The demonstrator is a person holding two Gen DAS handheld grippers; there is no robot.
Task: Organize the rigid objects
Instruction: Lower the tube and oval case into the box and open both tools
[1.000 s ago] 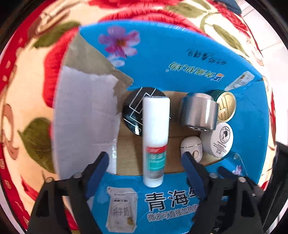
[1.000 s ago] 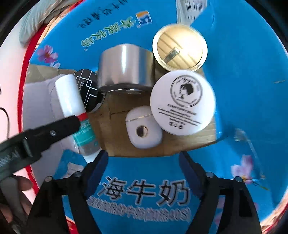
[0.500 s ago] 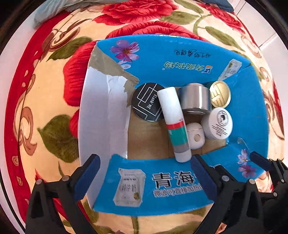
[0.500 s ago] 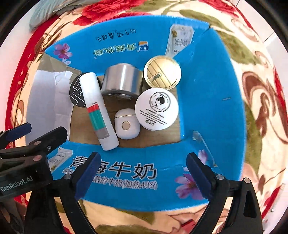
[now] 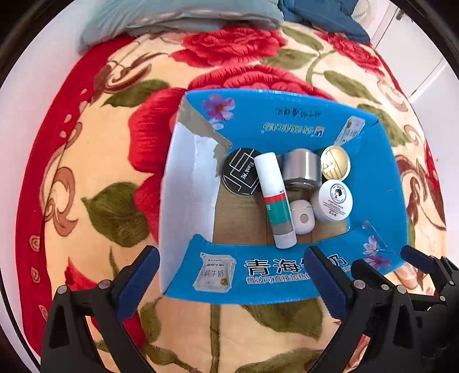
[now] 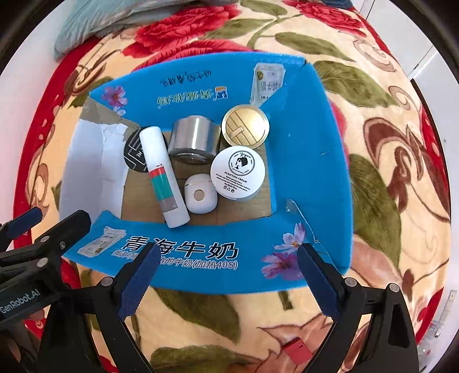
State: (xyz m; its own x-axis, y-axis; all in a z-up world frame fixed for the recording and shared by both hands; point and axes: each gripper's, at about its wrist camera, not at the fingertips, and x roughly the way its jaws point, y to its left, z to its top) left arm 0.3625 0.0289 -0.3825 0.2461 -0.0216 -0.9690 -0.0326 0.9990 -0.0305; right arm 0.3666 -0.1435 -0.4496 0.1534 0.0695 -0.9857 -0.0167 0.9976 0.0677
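An open blue cardboard box (image 5: 381, 183) (image 6: 309, 160) lies on a floral blanket. Inside it lie a white tube with a red and green band (image 5: 274, 198) (image 6: 163, 175), a black round tin (image 5: 241, 172) (image 6: 134, 153), a silver jar (image 5: 301, 169) (image 6: 193, 139), a gold-lidded tin (image 5: 335, 163) (image 6: 245, 126), a white cream jar (image 5: 334, 200) (image 6: 238, 170) and a small white case (image 5: 301, 219) (image 6: 199, 198). My left gripper (image 5: 229, 279) is open and empty, above the box's near flap. My right gripper (image 6: 226, 277) is open and empty, also above the near flap.
The red, cream and green floral blanket (image 5: 94, 178) (image 6: 387, 178) covers the surface around the box. Folded grey and blue cloth (image 5: 183, 17) lies at the far edge. The left gripper's body shows in the right wrist view (image 6: 31, 258). A small red object (image 6: 297, 350) lies near the bottom.
Both grippers have pulled back and up from the box, which now looks smaller. The white tube stays lying in the box where the left gripper left it.
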